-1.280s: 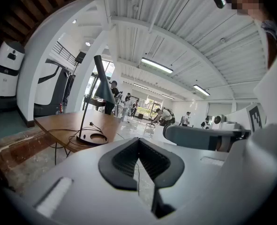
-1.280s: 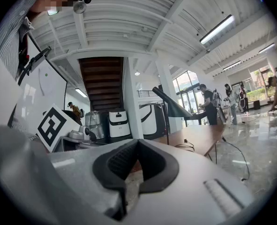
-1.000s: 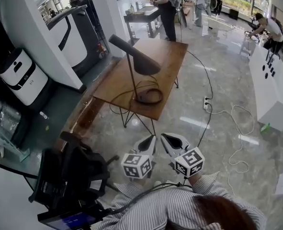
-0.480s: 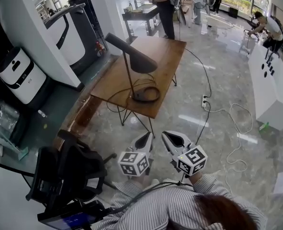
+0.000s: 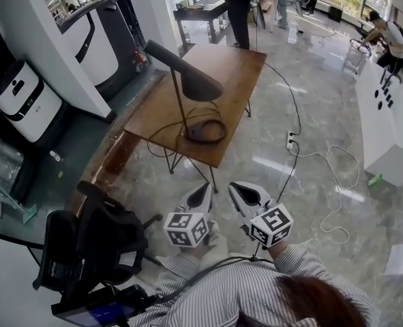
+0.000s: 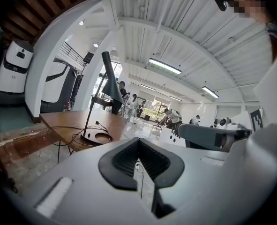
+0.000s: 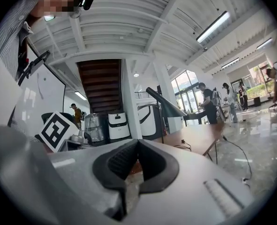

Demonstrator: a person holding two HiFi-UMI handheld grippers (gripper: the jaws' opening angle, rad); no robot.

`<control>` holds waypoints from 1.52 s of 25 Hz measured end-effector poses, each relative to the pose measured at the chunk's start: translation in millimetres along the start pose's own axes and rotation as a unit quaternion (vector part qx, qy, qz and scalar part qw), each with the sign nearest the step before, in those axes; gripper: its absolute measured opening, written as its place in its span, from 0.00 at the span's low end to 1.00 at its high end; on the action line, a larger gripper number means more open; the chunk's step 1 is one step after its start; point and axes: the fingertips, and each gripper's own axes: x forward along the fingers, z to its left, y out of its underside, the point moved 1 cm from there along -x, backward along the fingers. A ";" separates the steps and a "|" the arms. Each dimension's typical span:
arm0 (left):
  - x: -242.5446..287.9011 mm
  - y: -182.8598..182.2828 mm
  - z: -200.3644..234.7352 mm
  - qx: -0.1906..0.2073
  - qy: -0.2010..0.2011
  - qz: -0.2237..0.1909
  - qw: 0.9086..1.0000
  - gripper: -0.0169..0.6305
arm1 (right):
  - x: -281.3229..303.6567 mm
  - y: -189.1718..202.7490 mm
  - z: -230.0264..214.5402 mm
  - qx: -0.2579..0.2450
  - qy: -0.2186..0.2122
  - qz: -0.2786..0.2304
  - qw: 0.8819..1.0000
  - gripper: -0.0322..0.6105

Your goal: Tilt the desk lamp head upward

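Lamp point(image 5: 182, 104) is standing on the near end of the table point(image 5: 236, 73), head point(image 5: 191, 80) drooping, untouched. Left gripper point(image 5: 202, 196) and right gripper point(image 5: 241, 195) are hovering well short of the table, jaws pressed together on nothing; tilting not yet begun

Cannot see the stem's top above the table point(image 5: 242, 67): covered by the desk lamp point(image 5: 194, 84) shade. Cannot identify items on the desk point(image 5: 204, 11) beyond the table.
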 end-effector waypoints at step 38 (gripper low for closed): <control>221.5 -100.3 242.1 0.076 -0.022 0.031 0.996 0.13 | 268.6 -37.7 -137.8 0.121 -0.015 -0.002 0.993 0.14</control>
